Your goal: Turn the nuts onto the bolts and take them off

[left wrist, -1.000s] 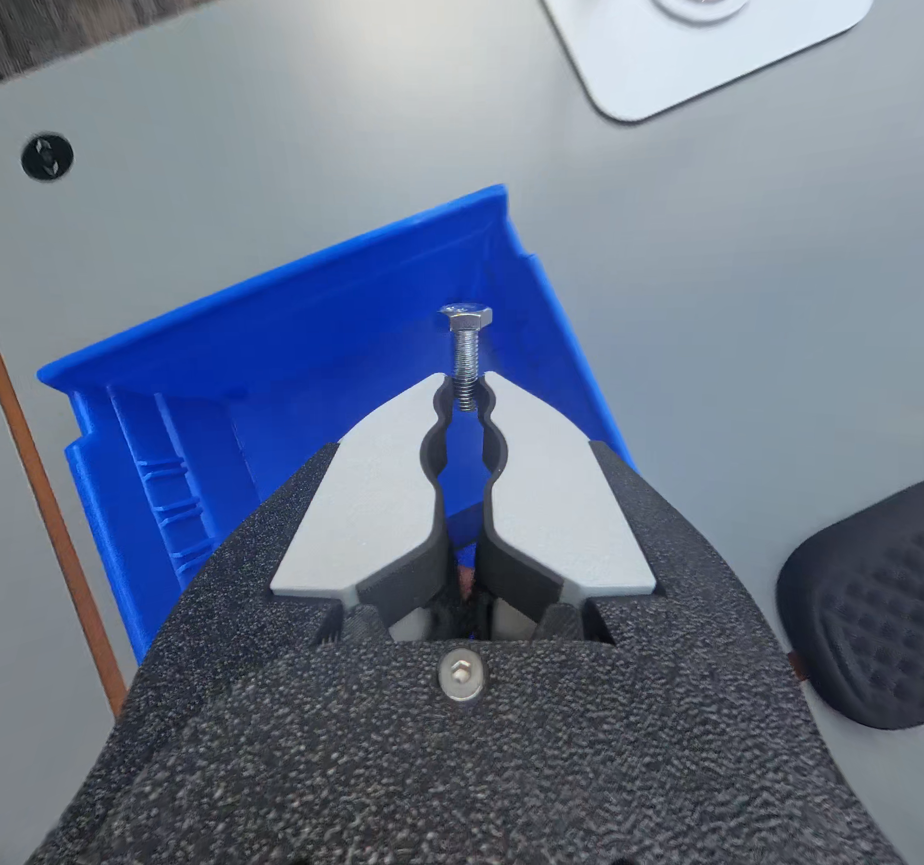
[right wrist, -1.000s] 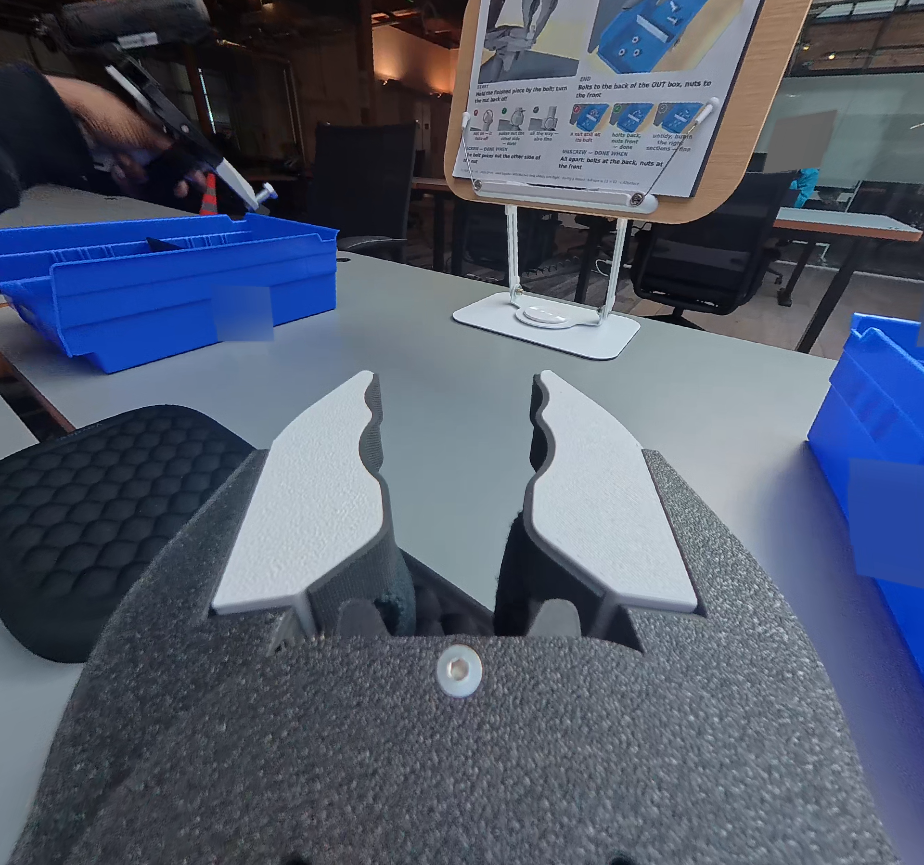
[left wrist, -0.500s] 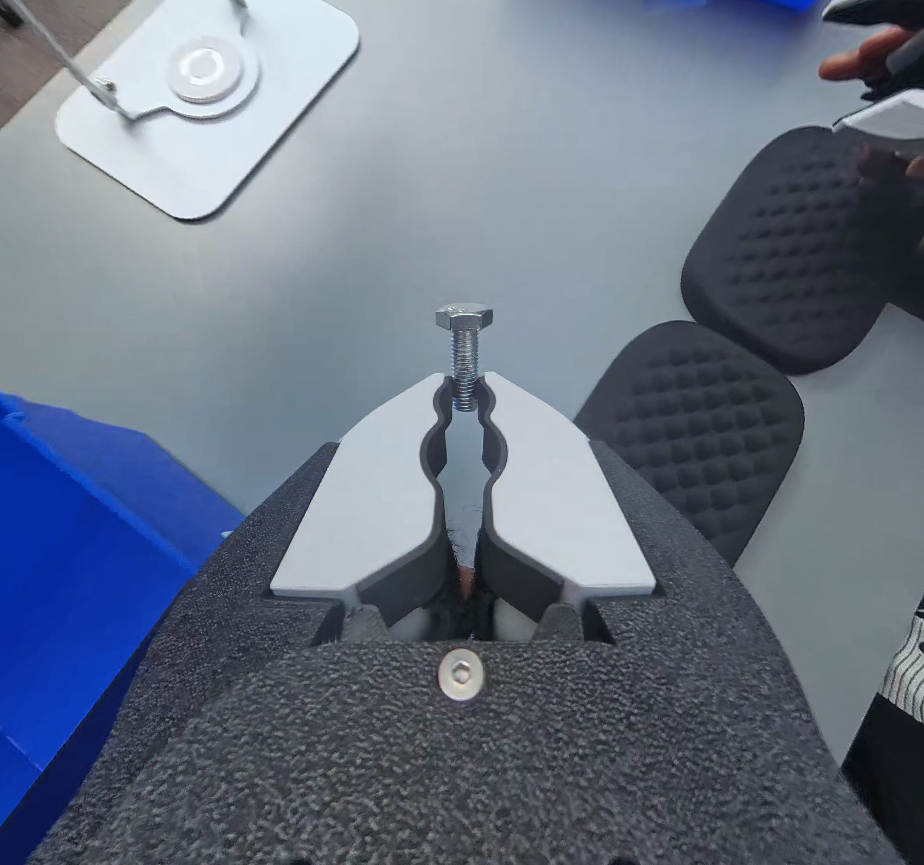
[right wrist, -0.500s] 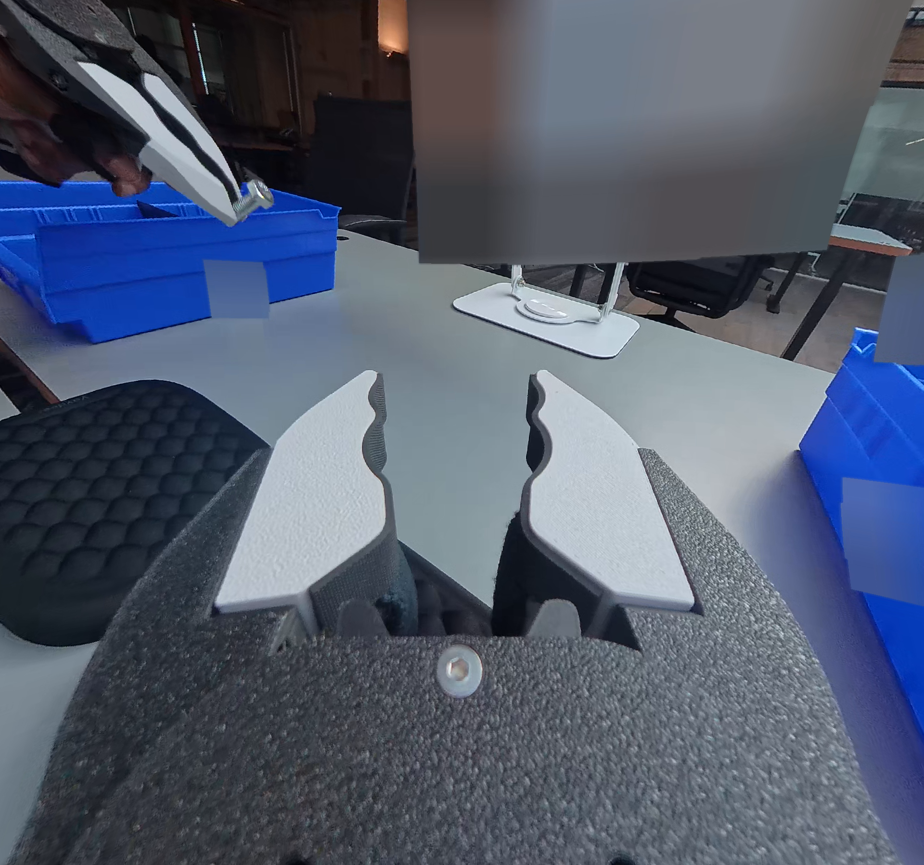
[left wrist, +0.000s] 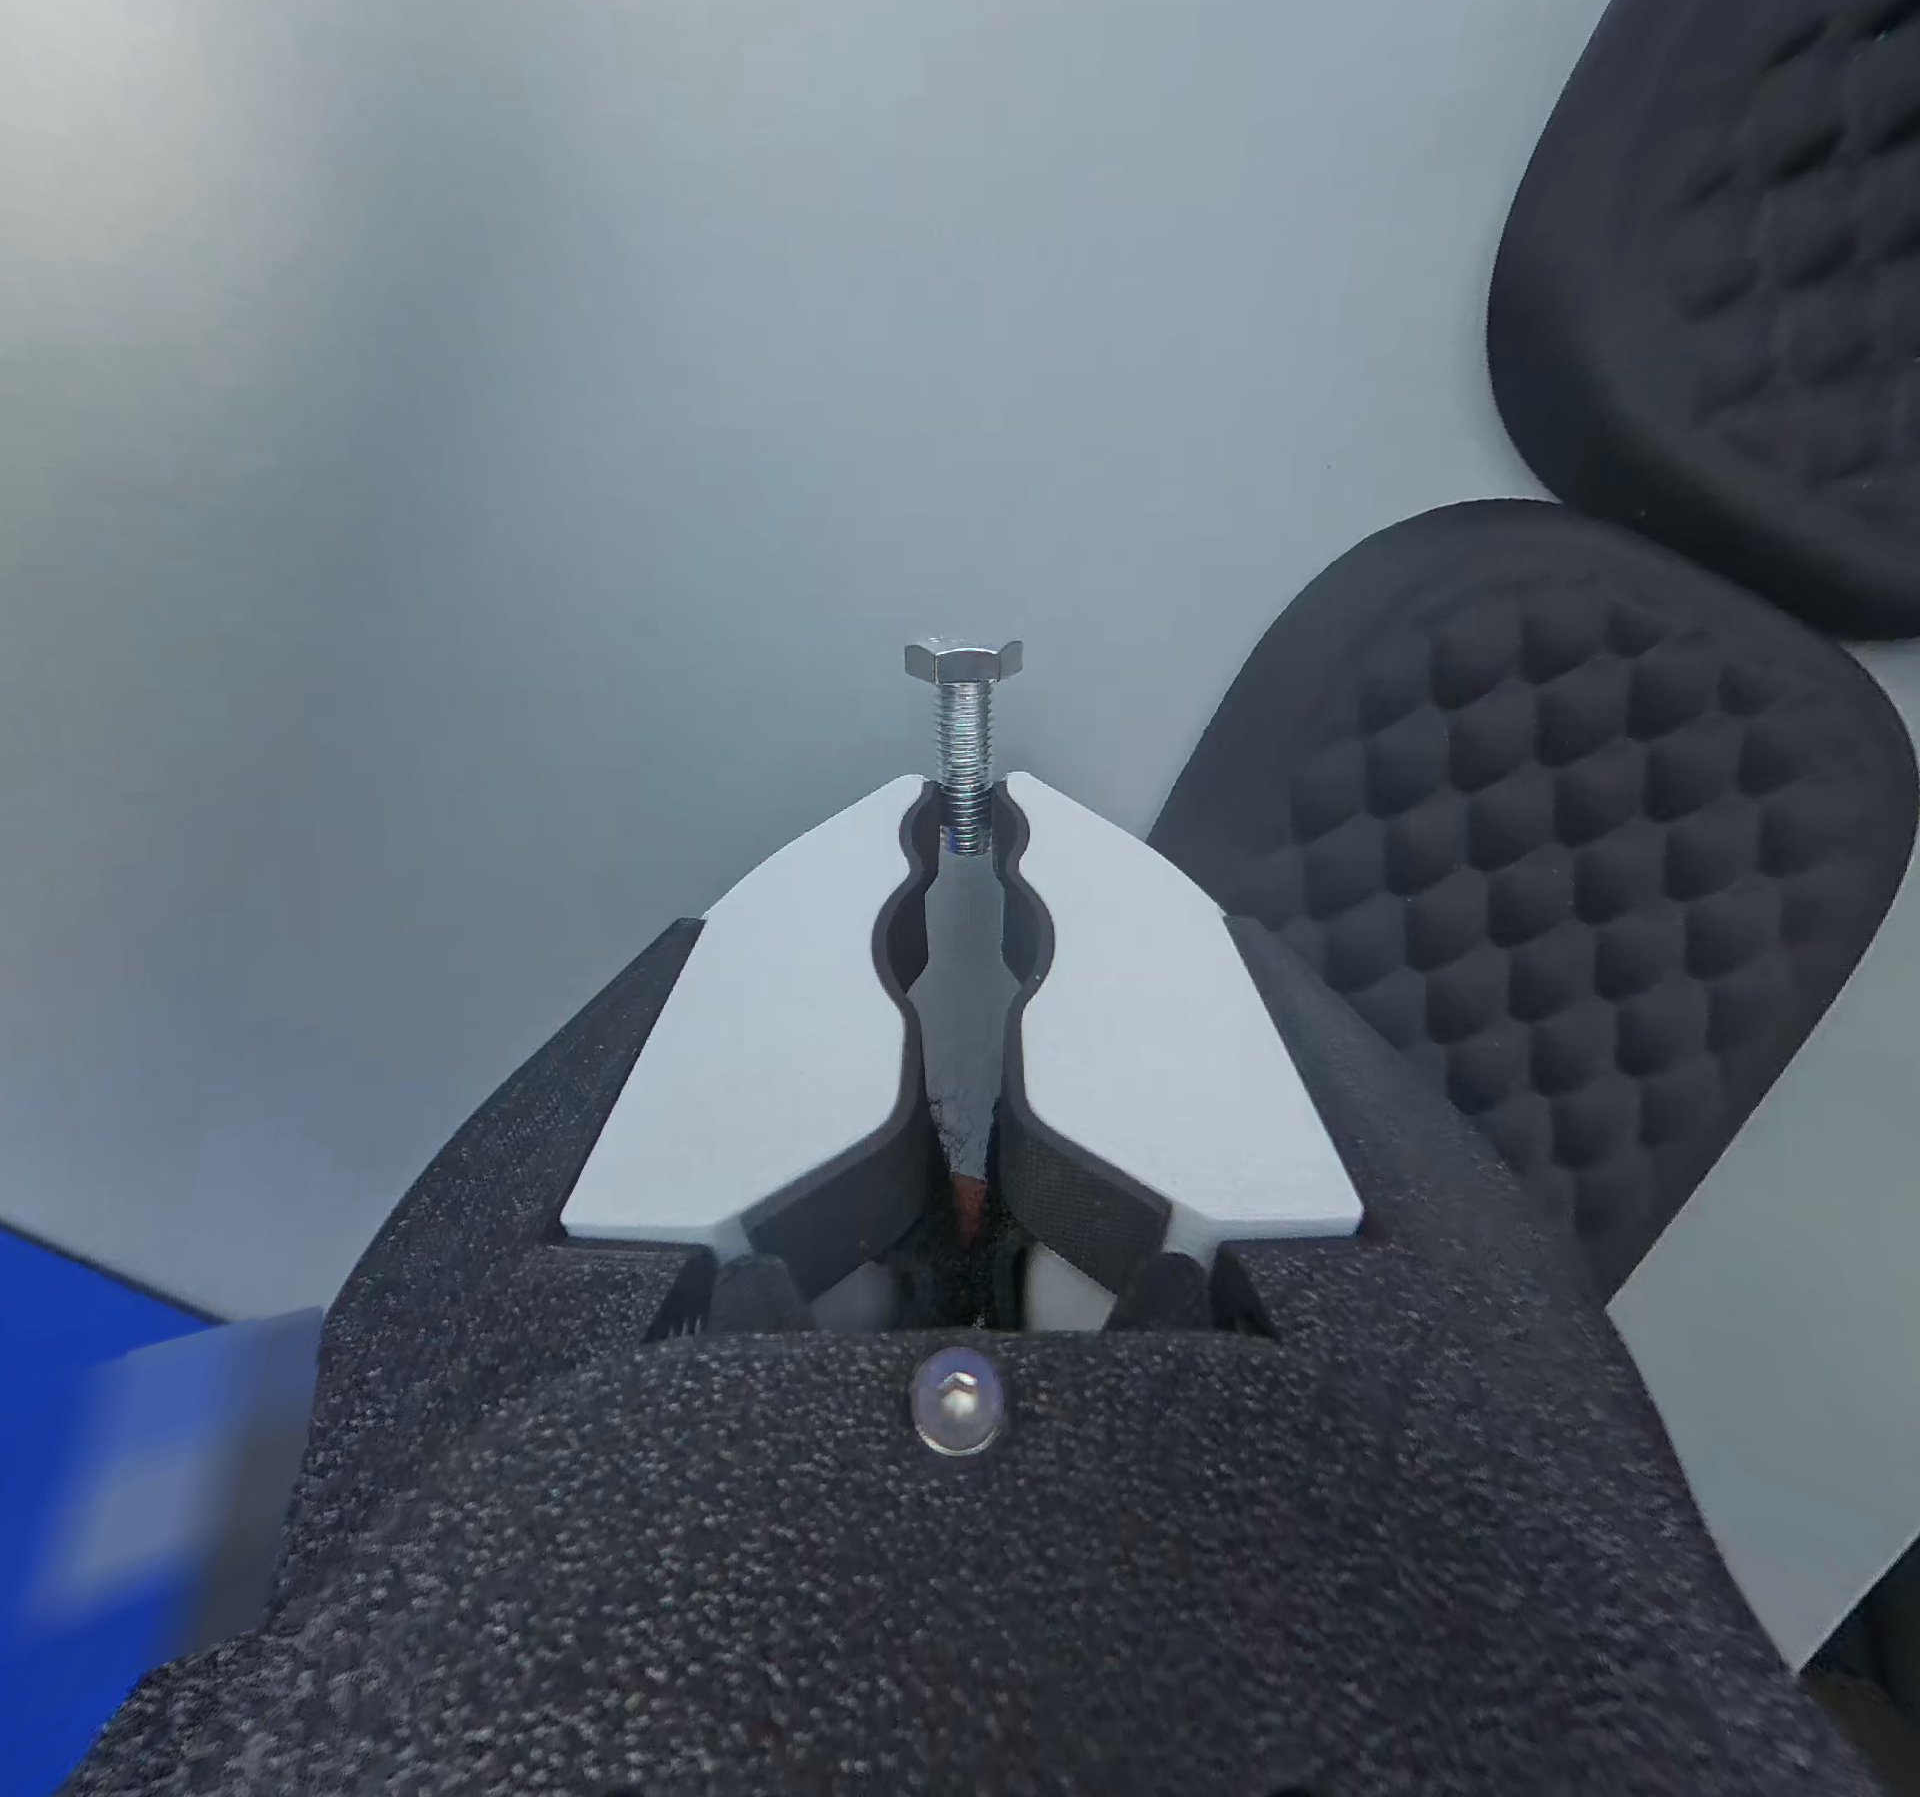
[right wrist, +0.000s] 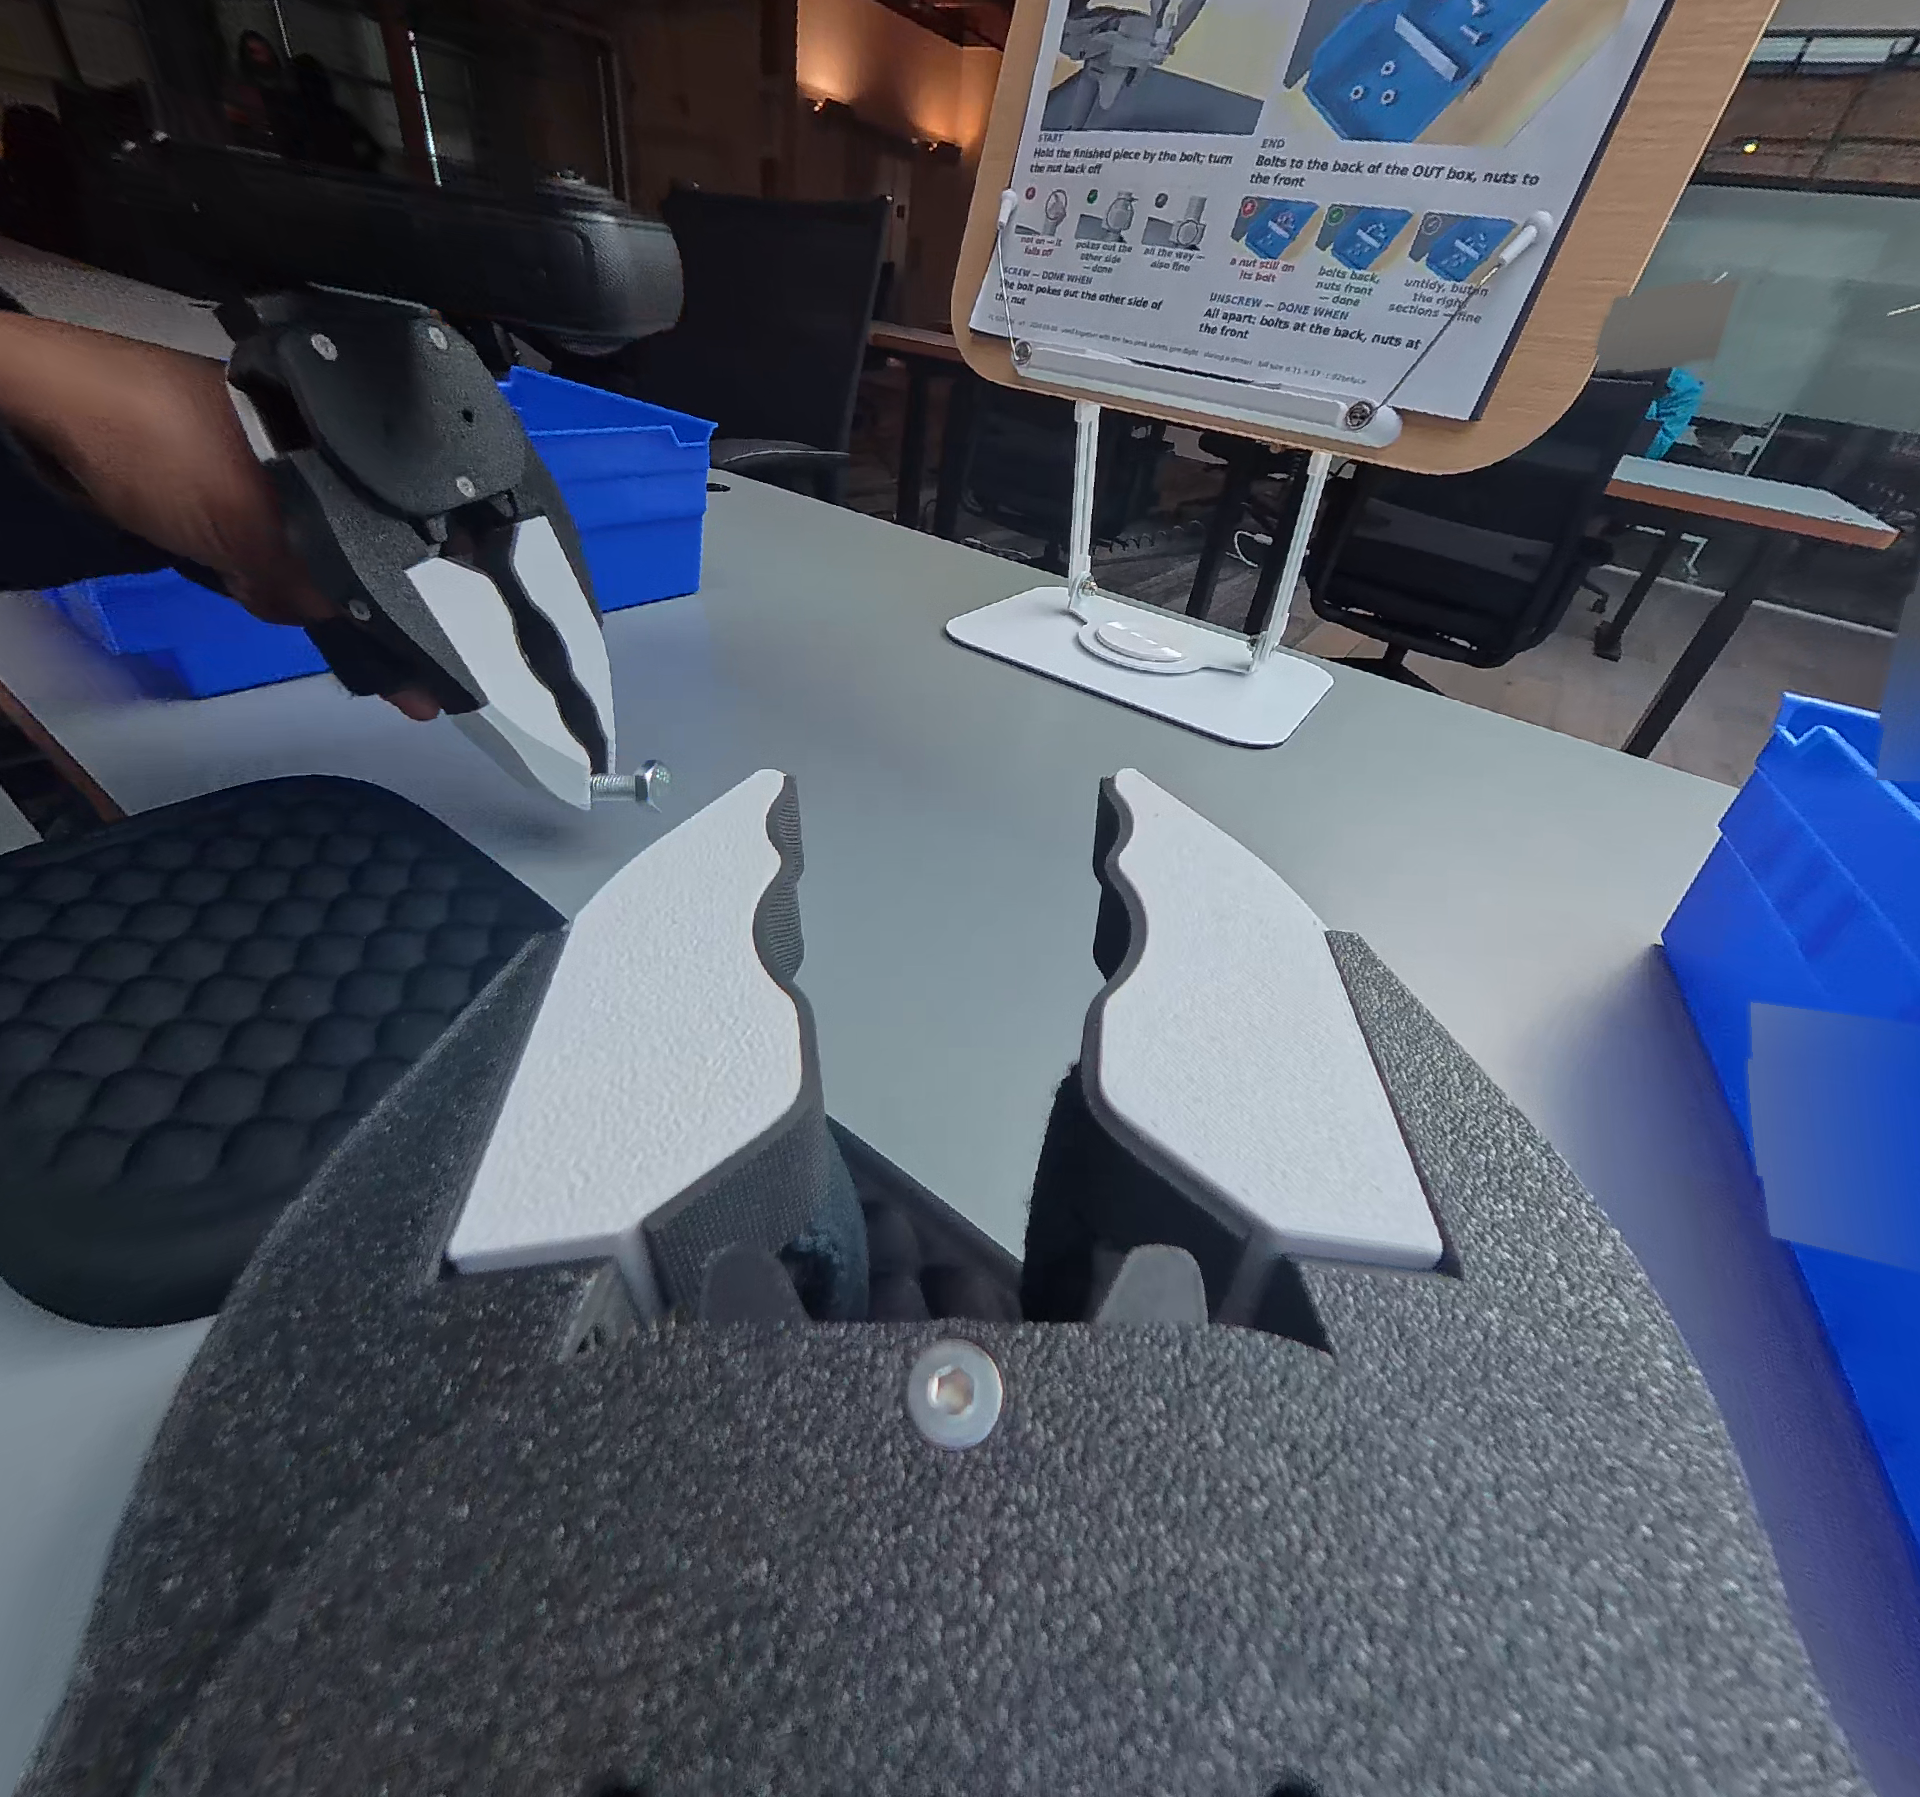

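Left tool [left wrist: 964, 805] clamps one bolt [left wrist: 963, 729]; right tool [right wrist: 943, 791] gapes empty.

Two black dimpled pads [left wrist: 1538, 874] on grey table [left wrist: 520, 397]; instruction stand [right wrist: 1143, 646].

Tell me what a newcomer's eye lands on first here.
First, the silver hex bolt, pinched by its threaded end in the left gripper, head pointing away over the grey table. Next, the right gripper, open and empty, with blue bins on either side.
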### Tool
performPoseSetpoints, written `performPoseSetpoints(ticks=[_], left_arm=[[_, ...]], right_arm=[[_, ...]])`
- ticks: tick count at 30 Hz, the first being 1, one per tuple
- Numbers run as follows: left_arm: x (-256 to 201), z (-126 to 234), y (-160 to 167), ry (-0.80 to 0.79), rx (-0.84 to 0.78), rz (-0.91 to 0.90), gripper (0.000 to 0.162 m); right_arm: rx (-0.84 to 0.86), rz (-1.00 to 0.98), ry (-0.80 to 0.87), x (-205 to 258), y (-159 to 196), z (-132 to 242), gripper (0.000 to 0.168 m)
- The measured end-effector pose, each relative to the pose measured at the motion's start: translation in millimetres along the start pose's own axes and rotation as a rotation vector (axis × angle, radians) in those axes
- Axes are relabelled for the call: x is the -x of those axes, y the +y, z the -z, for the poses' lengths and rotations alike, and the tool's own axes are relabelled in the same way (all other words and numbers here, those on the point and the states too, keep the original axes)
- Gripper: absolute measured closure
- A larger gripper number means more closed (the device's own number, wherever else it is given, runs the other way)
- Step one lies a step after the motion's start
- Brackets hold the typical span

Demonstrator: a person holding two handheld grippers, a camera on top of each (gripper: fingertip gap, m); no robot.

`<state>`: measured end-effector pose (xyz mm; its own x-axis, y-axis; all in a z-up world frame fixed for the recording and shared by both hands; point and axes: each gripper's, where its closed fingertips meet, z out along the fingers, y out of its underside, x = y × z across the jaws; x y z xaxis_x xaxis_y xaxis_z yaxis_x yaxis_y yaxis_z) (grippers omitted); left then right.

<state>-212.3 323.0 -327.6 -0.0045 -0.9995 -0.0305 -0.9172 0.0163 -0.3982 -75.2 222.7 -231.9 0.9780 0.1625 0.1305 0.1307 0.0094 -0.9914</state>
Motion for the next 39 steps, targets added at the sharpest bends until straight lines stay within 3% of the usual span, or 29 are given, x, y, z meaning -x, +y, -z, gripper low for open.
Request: performPoseSetpoints(ticks=[11, 15, 19, 23, 27, 31, 35, 39], left_arm=[[-3.8, -18.2, 4.2, 0.037, 0.074, -0.018, 0.152], [-2.0, -13.2, 1.4, 0.038, 0.045, 0.012, 0.137], [5.1, 16.0, -3.0, 0.021, -0.044, 0.056, 0.125], [26.7, 73.5, 8.1, -0.049, -0.119, 0.121, 0.116], [54.9, 129.8, 47.6, -0.153, -0.105, 0.211, 0.11], [79.4, 165.0, 104.1, -0.218, -0.036, 0.362, 0.115], [102.7, 174.3, 163.3, -0.25, 0.049, 0.535, 0.117], [118.9, 158.2, 216.1, -0.238, 0.147, 0.712, 0.119]], right_arm=[[-0.007, -0.01, -0.002, -0.7, -0.7, 0.8, 0.114], [-0.009, -0.01, -0.003, -0.5, -0.8, 1.0, 0.114], [-0.01, -0.013, -0.006, -0.5, -0.9, 1.1, 0.114], [-0.008, -0.012, -0.008, -0.1, -0.7, 0.8, 0.114], [-0.006, -0.012, -0.008, 0.0, -0.4, 0.3, 0.114], [-0.004, -0.012, -0.008, 0.0, -0.1, 0.1, 0.114], [-0.005, -0.003, -0.007, 0.9, -0.5, 0.0, 0.114], [-0.006, 0.005, -0.008, 1.5, -0.9, 0.2, 0.114]])
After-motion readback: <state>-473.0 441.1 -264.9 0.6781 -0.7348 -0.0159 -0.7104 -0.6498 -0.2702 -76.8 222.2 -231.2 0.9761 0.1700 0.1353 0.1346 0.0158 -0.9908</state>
